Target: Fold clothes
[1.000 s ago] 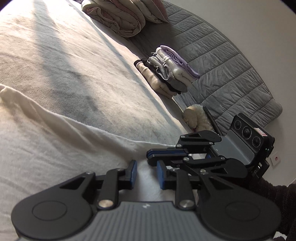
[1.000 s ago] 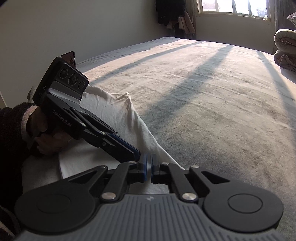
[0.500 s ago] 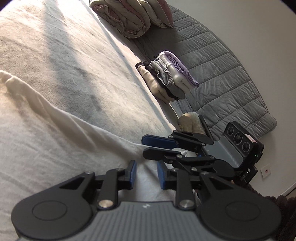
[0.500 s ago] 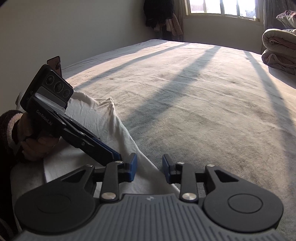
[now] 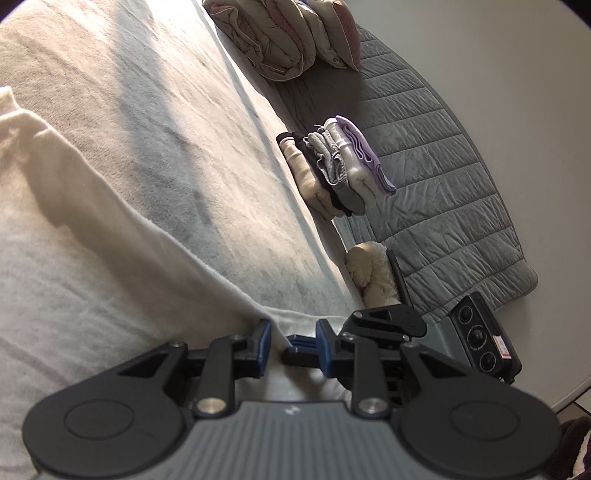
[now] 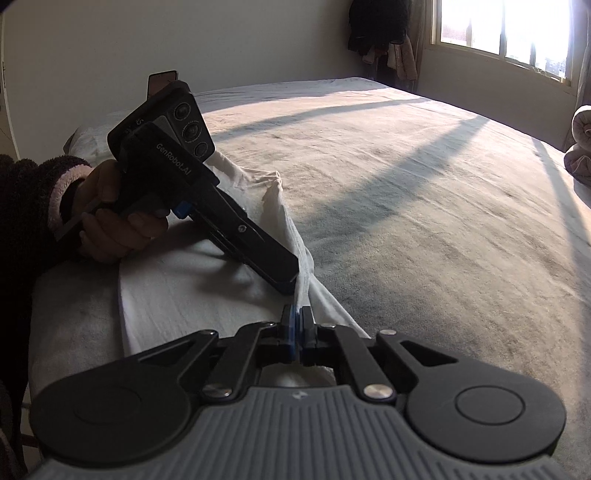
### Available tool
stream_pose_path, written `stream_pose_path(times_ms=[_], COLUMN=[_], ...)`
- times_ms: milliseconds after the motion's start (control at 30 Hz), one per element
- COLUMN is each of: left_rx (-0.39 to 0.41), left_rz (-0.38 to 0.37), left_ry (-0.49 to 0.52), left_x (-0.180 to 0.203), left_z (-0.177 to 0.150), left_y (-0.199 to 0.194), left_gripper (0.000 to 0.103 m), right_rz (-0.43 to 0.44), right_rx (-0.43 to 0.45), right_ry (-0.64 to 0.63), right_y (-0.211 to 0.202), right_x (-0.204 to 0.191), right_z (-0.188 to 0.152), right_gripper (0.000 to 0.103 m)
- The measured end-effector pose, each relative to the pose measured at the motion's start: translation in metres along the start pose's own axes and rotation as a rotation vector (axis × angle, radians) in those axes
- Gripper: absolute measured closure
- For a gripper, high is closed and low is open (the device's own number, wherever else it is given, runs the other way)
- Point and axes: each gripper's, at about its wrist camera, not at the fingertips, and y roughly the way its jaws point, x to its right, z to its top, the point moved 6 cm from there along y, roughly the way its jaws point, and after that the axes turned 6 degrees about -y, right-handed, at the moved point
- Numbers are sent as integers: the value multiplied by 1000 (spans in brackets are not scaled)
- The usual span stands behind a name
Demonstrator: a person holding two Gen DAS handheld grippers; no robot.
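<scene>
A white garment (image 5: 92,236) lies spread on the bed, its edge running down to both grippers; in the right wrist view the garment (image 6: 207,280) shows a raised fold along its edge. My left gripper (image 5: 291,345) is open, its pads either side of the garment's corner. My right gripper (image 6: 296,325) is shut on the garment's edge, right beside the left gripper's tip (image 6: 284,280). The right gripper's body (image 5: 391,328) also shows in the left wrist view, touching the left one.
A stack of folded clothes (image 5: 332,170) sits by the grey quilted headboard (image 5: 443,177). A rolled duvet (image 5: 288,33) lies at the bed's far end. A fluffy cream item (image 5: 373,273) sits near the headboard. A window (image 6: 506,33) and hanging dark clothes (image 6: 380,29) stand beyond the bed.
The right gripper opened half a second ago and has now shut on the garment's edge. The left gripper stayed open. Both moved closer together at the corner.
</scene>
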Motion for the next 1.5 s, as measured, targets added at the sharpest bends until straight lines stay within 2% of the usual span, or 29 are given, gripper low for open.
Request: stream_pose_path(times_ms=[33,100,133,200,267,367,433,533,567,600,667,733,800,867,933,1000,1067,1233,1400,1500], left_rx=[3,8,10,19,25,30,32,31,30,30,29,29,27,26,26,25,21,-5,-25,0], left_rz=[26,78,102,127,144,149,156,159,159,159,159,161,162,159,152,142,131,115,133,183], left_ry=[-4,-11,1,37,72,101,120,131,131,131,133,135,136,132,122,111,98,72,80,103], left_x=[-2,-5,-5,-4,-2,-1,0,1,1,1,1,1,1,1,1,1,1,4,11,9], left_z=[0,1,0,-2,-4,-5,-6,-6,-6,-6,-6,-6,-7,-6,-5,-5,-4,-4,0,9], left_y=[1,3,4,5,5,5,4,4,3,3,3,3,3,3,3,3,2,0,-9,-22], left_gripper=[81,100,100,100,100,100,100,100,100,100,100,100,100,100,100,100,100,96,74,72], right_rz=[6,26,36,55,72,28,-10,-13,-11,-9,-12,-23,-58,-86,-97,-112,-169,-165,-147,-150], right_rx=[-7,-16,-19,-8,4,31,10,-27,-36,-45,-47,-53,-71,-83,-91,-97,-100,-108,-100,-81], right_ry=[-4,18,31,97,163,266,274,230,213,198,180,159,132,82,18,-53,-51,-12,20,50], right_y=[1,1,1,-1,-3,-6,-4,1,2,3,3,4,9,11,12,12,11,10,7,4], right_x=[-1,0,1,10,20,42,51,47,45,43,40,37,37,32,21,11,16,23,27,32], right_z=[0,0,0,1,3,4,1,-2,-2,-3,-3,-3,-4,-4,-2,0,0,-2,3,8], right_gripper=[101,99,99,90,90,90,90,87,80,69,64,65,78,80,95,99,100,99,90,90])
